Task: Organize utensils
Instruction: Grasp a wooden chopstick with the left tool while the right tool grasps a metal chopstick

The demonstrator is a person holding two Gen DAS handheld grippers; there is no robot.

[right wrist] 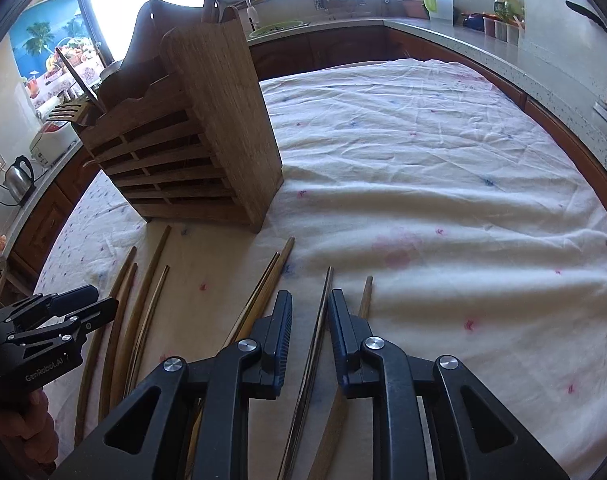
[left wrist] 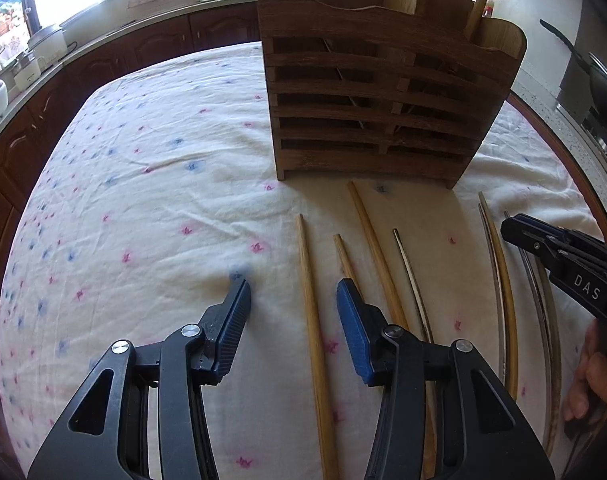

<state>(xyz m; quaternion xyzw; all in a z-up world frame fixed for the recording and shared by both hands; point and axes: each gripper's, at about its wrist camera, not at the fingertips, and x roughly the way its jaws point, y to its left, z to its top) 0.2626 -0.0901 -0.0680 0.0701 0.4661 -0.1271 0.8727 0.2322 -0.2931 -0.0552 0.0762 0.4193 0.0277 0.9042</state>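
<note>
A table under a white floral tablecloth [left wrist: 143, 168] holds a slatted wooden utensil holder [left wrist: 383, 92] with chopsticks laid in a row before it. The left gripper [left wrist: 293, 300] hovers partly open astride one wooden chopstick [left wrist: 311, 320], pads clear. The right gripper [right wrist: 309, 308] stands narrow around a dark chopstick [right wrist: 323, 320]; contact cannot be told.

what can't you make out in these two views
- Near ends of the chopsticks: left wrist view, cut off by the bottom edge and hidden behind the left gripper.
- Inside of the wooden holder: both views, its slats leave only dark gaps.
- Whether the right gripper pinches the dark chopstick: right wrist view, its fingers cover the contact.
- Countertop items: small, washed out by window glare.
</note>
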